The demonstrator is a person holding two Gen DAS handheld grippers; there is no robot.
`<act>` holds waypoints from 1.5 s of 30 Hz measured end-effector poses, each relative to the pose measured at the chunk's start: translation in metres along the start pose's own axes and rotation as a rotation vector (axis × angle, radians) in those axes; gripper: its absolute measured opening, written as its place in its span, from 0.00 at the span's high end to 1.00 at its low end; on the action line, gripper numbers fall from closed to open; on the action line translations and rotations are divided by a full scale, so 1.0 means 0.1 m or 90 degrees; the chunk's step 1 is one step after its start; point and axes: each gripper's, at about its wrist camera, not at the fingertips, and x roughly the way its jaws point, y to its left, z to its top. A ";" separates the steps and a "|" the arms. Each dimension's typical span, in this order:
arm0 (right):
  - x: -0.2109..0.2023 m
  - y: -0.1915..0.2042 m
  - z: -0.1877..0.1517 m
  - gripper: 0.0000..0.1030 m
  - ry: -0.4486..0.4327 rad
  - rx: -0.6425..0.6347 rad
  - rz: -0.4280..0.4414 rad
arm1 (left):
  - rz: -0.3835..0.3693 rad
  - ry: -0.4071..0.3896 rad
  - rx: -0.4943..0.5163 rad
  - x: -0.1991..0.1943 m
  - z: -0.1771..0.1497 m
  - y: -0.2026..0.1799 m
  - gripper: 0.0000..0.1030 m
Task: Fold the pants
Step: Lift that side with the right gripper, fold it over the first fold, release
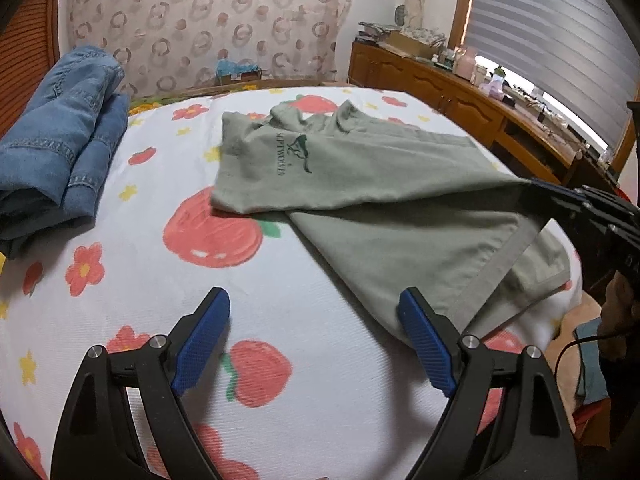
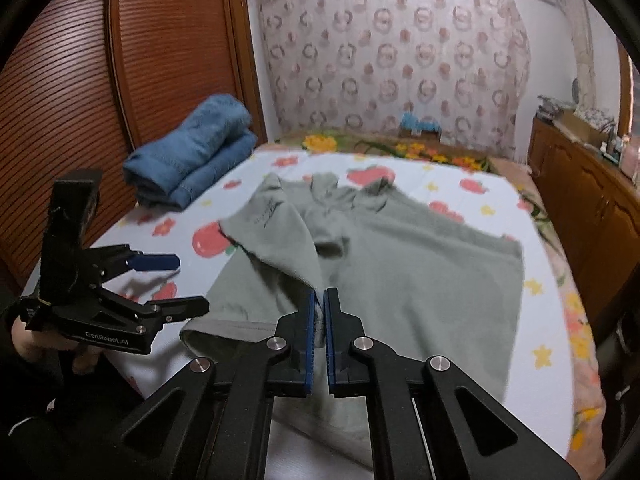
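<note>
Grey-green pants lie on the bed, one leg folded across the other, dark lettering on the upper leg. They also show in the right wrist view. My left gripper is open and empty, low over the bedsheet, its right finger at the near edge of the pants. It appears open at the left of the right wrist view. My right gripper is shut on a fold of the pants and lifts it a little. It shows at the right edge of the left wrist view.
Folded blue jeans sit at the bed's far left, next to a wooden slatted wardrobe. The bed has a white sheet with red fruit and flowers. A wooden cabinet with clutter runs along the right.
</note>
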 end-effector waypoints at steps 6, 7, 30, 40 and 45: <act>-0.30 -0.10 -0.08 0.96 -0.018 0.014 -0.017 | -0.018 -0.018 0.013 -0.08 0.10 -0.14 0.15; -0.33 -0.11 -0.11 0.96 -0.019 0.016 -0.021 | -0.024 -0.021 0.016 -0.08 0.12 -0.18 0.15; -0.79 -0.18 -0.43 0.96 -0.006 0.068 -0.060 | -0.058 -0.012 0.064 0.03 0.20 -0.59 0.15; -0.74 -0.30 -0.48 0.96 0.026 0.095 -0.068 | -0.064 -0.005 0.065 0.06 0.17 -0.63 0.15; -0.71 -0.32 -0.47 0.96 0.039 0.108 -0.064 | -0.064 0.000 0.069 0.10 0.15 -0.64 0.15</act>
